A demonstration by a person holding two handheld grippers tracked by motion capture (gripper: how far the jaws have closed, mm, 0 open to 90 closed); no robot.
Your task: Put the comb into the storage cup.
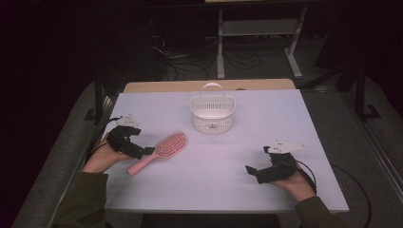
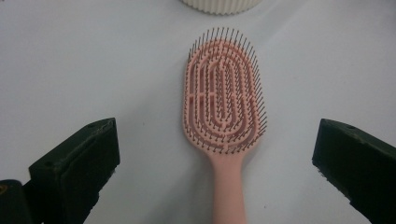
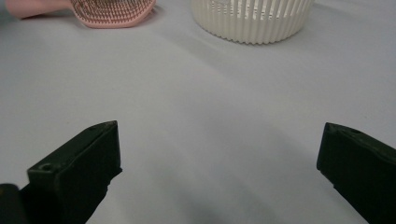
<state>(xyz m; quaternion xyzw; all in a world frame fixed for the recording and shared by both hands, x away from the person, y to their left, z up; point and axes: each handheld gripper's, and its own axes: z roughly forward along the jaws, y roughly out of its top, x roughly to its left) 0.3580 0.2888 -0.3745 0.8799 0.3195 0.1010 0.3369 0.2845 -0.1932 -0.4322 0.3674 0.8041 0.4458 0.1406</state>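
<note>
Hairbrush (image 1: 161,151), pink and bristles up, is laid flat on the white table (image 1: 228,190), its head turned towards the basket (image 1: 212,114) and its handle pointing away from it. The left gripper (image 1: 148,151) is held just beside the handle, on the side away from the basket; its jaws are spread wide, the handle (image 2: 229,196) seen between them but untouched. The white slatted basket is set upright, near the brush head. The right gripper (image 1: 250,171) is held well apart from the basket, jaws likewise released, nothing grasped.
</note>
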